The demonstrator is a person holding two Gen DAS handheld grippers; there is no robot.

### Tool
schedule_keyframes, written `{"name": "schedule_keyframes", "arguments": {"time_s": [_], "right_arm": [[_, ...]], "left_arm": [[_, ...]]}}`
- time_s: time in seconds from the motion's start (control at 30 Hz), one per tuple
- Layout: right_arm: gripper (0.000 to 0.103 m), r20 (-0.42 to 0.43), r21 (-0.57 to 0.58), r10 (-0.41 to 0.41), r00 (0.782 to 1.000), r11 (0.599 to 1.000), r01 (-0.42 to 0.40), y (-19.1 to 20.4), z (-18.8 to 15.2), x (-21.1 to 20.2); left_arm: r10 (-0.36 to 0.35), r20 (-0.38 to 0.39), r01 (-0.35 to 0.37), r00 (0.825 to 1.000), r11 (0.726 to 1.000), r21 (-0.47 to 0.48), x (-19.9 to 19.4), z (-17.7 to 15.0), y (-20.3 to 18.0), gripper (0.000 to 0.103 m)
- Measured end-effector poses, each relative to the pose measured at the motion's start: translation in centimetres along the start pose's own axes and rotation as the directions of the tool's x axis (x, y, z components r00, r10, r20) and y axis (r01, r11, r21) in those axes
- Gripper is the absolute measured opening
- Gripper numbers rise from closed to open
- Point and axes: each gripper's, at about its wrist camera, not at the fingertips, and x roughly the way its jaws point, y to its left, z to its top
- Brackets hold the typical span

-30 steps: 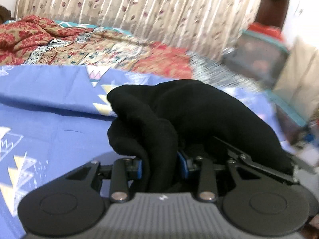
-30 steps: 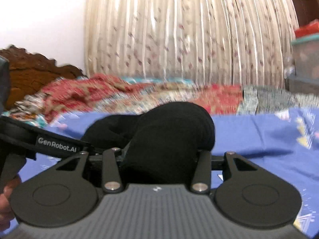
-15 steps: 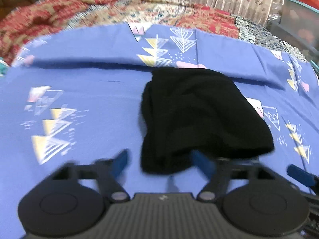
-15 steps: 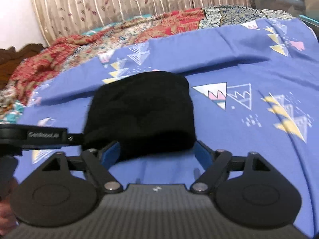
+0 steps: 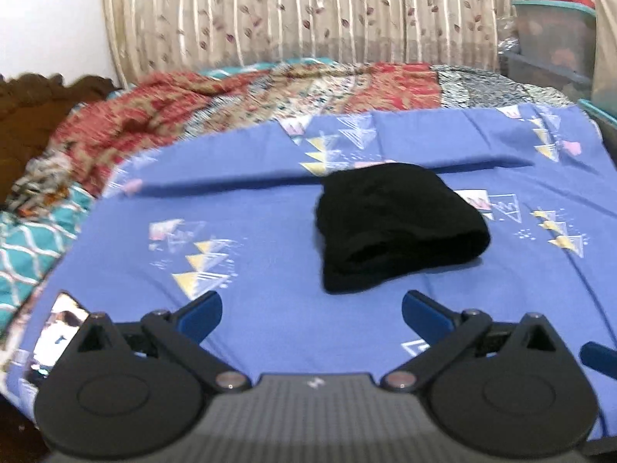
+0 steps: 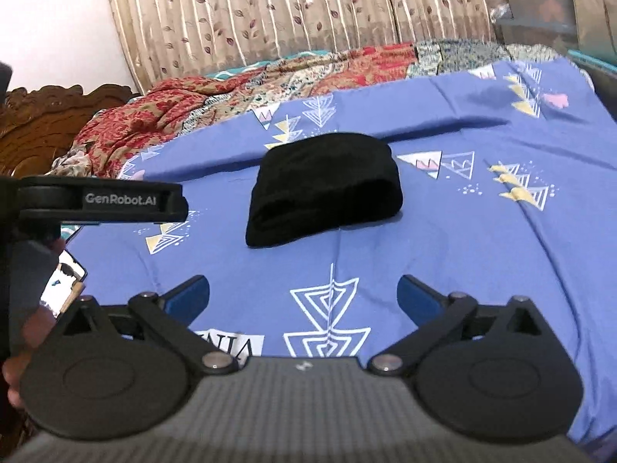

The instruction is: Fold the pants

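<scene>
The black pants [image 5: 401, 227] lie folded in a compact bundle on the blue patterned sheet [image 5: 250, 200], right of centre in the left wrist view. My left gripper [image 5: 310, 303] hangs just short of the bundle with its jaws opening wide and nothing between the blue pads. In the right wrist view the pants [image 6: 324, 189] sit ahead, clear of my right gripper [image 6: 302, 287], whose jaws are also opening around bare sheet. The left gripper's body [image 6: 104, 200] shows at that view's left edge.
A red floral blanket [image 5: 231, 96] is bunched at the far side of the bed, under a beige leaf-print curtain [image 5: 308, 15]. A carved wooden headboard [image 6: 46, 123] stands at left, plastic storage boxes [image 5: 555, 38] at right. A phone [image 5: 58, 332] lies at the sheet's near left edge.
Both grippers held the black pants a second ago. They have let go, opened wide and drawn back, and the bundle now lies free on the sheet.
</scene>
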Motion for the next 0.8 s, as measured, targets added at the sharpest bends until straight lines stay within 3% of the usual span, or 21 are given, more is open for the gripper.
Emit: {"name": "schedule_keyframes", "arguments": {"time_s": [0.13, 0.57, 0.8], "right_arm": [[0.103, 0.011, -0.016, 0.011, 1.0, 1.0, -0.011, 0.8, -0.3, -0.7], [0.103, -0.016, -0.002, 0.024, 1.0, 1.0, -0.024, 1.8, -1.5, -0.9], [0.103, -0.024, 0.007, 0.009, 1.0, 1.0, -0.009, 1.4, -1.7, -0.6]], "left_arm": [[0.002, 0.032, -0.002, 0.999, 1.0, -0.002, -1.4, -0.2, 0.1, 0.103], [-0.022, -0.046, 0.02, 0.999, 0.999, -0.038, -0.7, -1.2, 0.4, 0.103], [-0.07, -0.071, 0.067, 0.995, 0.997, -0.043, 0.1, -1.8, 0.3, 0.103]]}}
